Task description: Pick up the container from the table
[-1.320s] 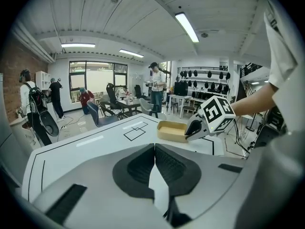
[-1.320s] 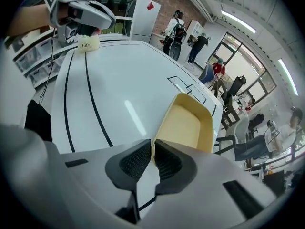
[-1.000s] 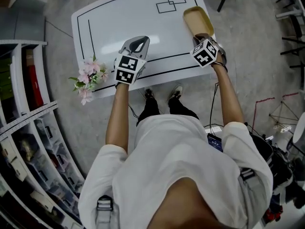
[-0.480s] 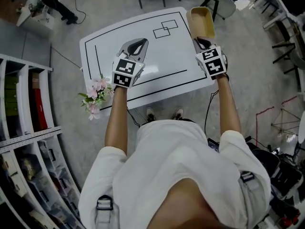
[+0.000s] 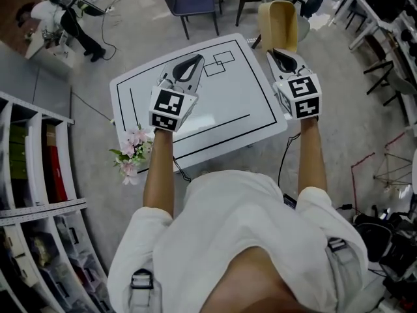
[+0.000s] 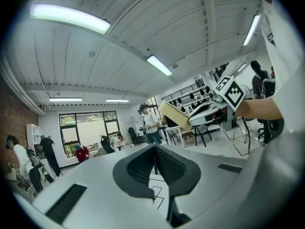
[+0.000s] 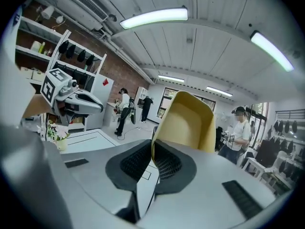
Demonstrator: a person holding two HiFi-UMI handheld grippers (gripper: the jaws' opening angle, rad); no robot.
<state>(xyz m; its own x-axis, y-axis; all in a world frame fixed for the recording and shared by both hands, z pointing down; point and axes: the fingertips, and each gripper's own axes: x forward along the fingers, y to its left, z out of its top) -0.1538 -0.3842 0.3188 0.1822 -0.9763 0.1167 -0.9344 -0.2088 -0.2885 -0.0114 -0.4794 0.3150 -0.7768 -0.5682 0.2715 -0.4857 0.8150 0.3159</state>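
Fingers: being pressed onto container wall by right gripper.
Left gripper: being held clenched, empty, above table.

- Table: straight before you.
- Flowers: at the table's near left corner.
- Shelves: left of the table, alongside you.
- Chairs: behind the table, on its far side.
- Left gripper: you hold it above the table's left half, jaws together with nothing between them.
- Right gripper: you hold it above the table's right edge, well apart from the left gripper.
- Container: its wall sits between your right gripper's jaws. It juts ahead of them, beyond the table's far right corner and off the tabletop.
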